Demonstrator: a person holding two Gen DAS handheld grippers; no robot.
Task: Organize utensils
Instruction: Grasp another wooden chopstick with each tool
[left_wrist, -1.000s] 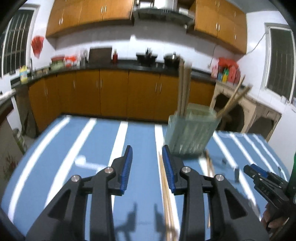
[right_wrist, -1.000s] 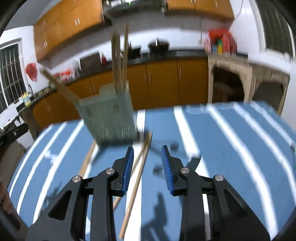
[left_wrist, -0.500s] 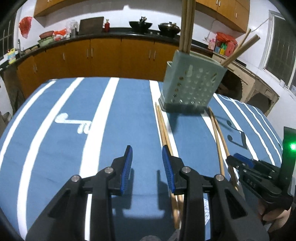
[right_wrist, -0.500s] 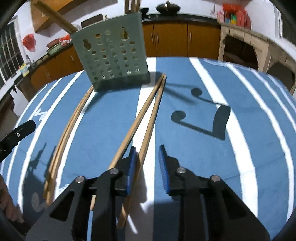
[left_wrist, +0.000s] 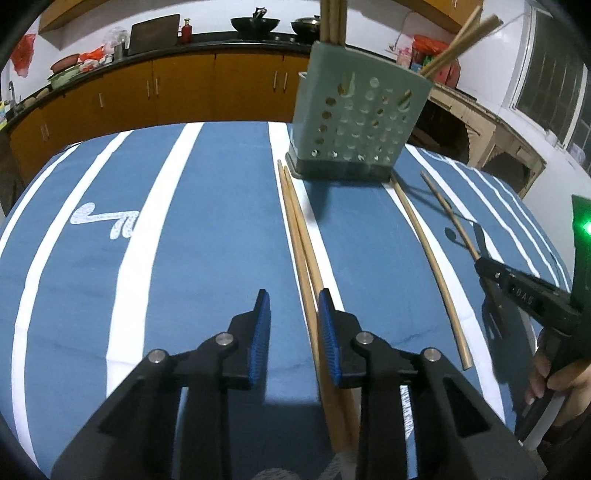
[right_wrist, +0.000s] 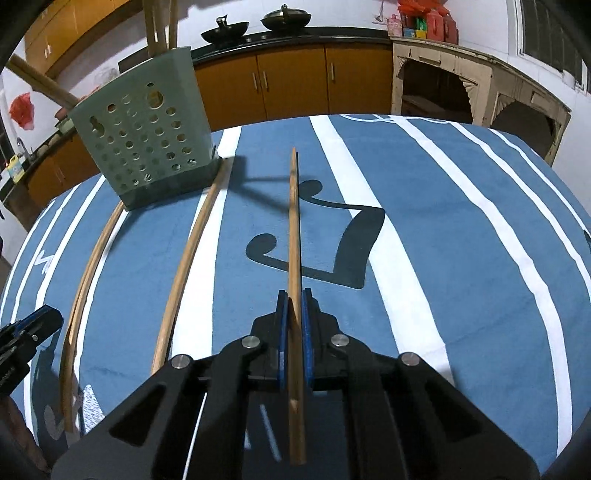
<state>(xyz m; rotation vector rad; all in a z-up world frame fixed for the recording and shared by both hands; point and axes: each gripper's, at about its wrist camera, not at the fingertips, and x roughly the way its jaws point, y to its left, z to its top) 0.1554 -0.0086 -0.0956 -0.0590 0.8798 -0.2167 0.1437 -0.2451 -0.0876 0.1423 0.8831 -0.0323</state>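
Note:
A green perforated utensil holder (left_wrist: 358, 122) stands on the blue striped cloth and holds several chopsticks; it also shows in the right wrist view (right_wrist: 147, 147). My right gripper (right_wrist: 294, 310) is shut on one wooden chopstick (right_wrist: 294, 229) that points forward, lifted off the cloth. My left gripper (left_wrist: 293, 314) is open; a pair of chopsticks (left_wrist: 299, 232) lies on the cloth and runs under its right finger. A single chopstick (left_wrist: 428, 254) lies between the two grippers, also seen in the right wrist view (right_wrist: 192, 254).
The table (left_wrist: 147, 258) is covered by a blue cloth with white stripes. Behind it run orange kitchen cabinets (left_wrist: 184, 88) and a counter with pans. A pale wooden stand (right_wrist: 461, 77) is at the back right. The right gripper shows in the left wrist view (left_wrist: 524, 295).
Both grippers have come down toward the table. My right gripper has closed on one of the two chopsticks in front of it and raised it. My left gripper stays open.

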